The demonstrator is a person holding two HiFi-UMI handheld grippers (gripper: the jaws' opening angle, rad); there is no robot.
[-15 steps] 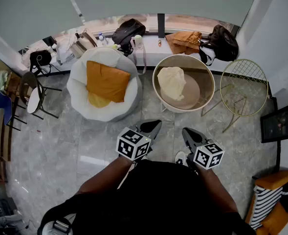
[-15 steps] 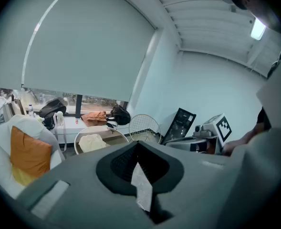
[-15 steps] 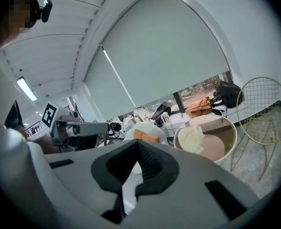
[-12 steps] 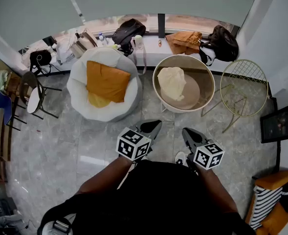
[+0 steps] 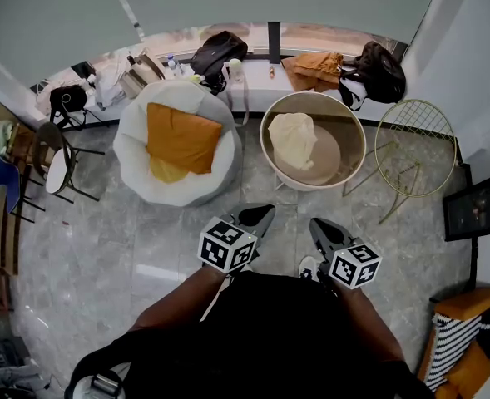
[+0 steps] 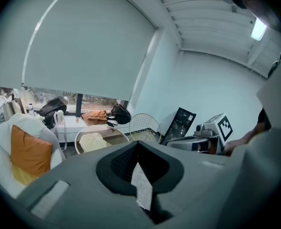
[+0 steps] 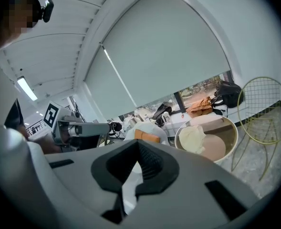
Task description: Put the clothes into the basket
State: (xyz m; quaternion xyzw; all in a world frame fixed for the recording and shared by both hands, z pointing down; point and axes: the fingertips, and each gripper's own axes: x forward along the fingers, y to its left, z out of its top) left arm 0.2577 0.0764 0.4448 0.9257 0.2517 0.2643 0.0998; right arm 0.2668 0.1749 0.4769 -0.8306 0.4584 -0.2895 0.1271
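- Left tongs point(image 5: 257, 214) are closed up tight, tips touching, with nothing between them. They're held low, right in front of the person's body, pointing forward and a bit down.
- Right tongs point(image 5: 322, 229) are the same: pinched together and empty, just beside the left pair, with a small gap between the two.
- The round beige basket point(image 5: 350, 135) sits on the grey floor straight ahead of the right tongs, well apart from them. A cream garment point(image 5: 294, 140) is already lying inside, bunched against the side nearest the left tongs.
- Ahead of the left tongs there's a white beanbag point(image 5: 136, 169) with an orange fabric piece point(image 5: 180, 137) on top. It's hard to tell if that's a cushion or clothing.
- Past the basket, on the window ledge, there's a crumpled orange garment point(image 5: 315, 69) with a black bag point(image 5: 380, 71) right next to it.
- A gold wire frame point(image 5: 415, 148) stands just beside the basket, on the side away from the left tongs.
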